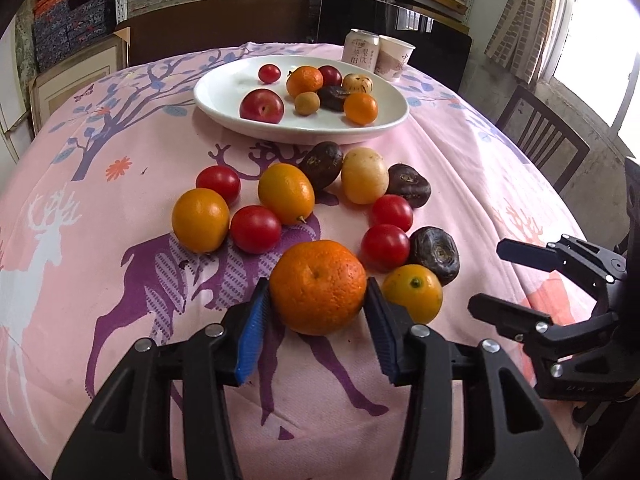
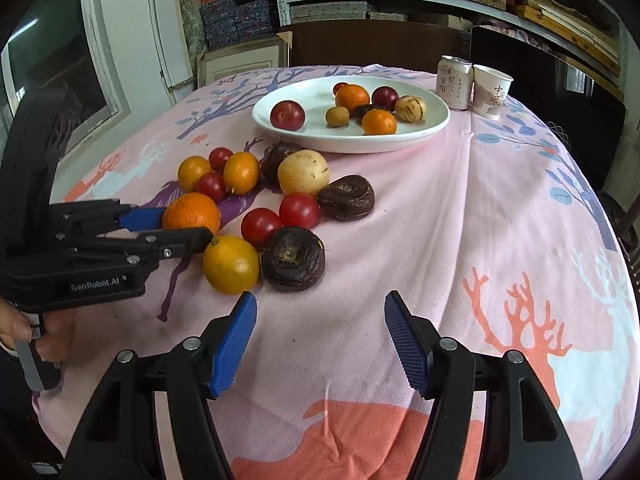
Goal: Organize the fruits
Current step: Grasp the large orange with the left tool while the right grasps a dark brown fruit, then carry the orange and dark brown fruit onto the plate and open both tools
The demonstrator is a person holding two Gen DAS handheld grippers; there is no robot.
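- Currently the left gripper [image 1: 318,300] is clamping the big mandarin [image 1: 318,286] between its blue pads [image 1: 253,332], with the fruit sitting on the pink tablecloth [image 1: 120,208], nearest of the loose pile and well short of the white plate [image 1: 224,100].
- Pads are meeting the widest part of a round, dimpled skin; judging by that, a fast lift is risking a roll-out or a squeezed peel.
- A small yellow citrus [image 1: 412,294] is lying just beside the right-hand pad; a sideways sweep is likely nudging it, and the cherry tomato [image 1: 385,246] behind it, toward the table edge.
- The right gripper [image 2: 320,340] is hanging empty with jaws apart over bare cloth, near a dark wrinkled fruit [image 2: 293,259]; drifting leftward is inviting a clash with the other tool.
- The plate is already crowded on its right half, so a careless drop is risking scattering fruit.
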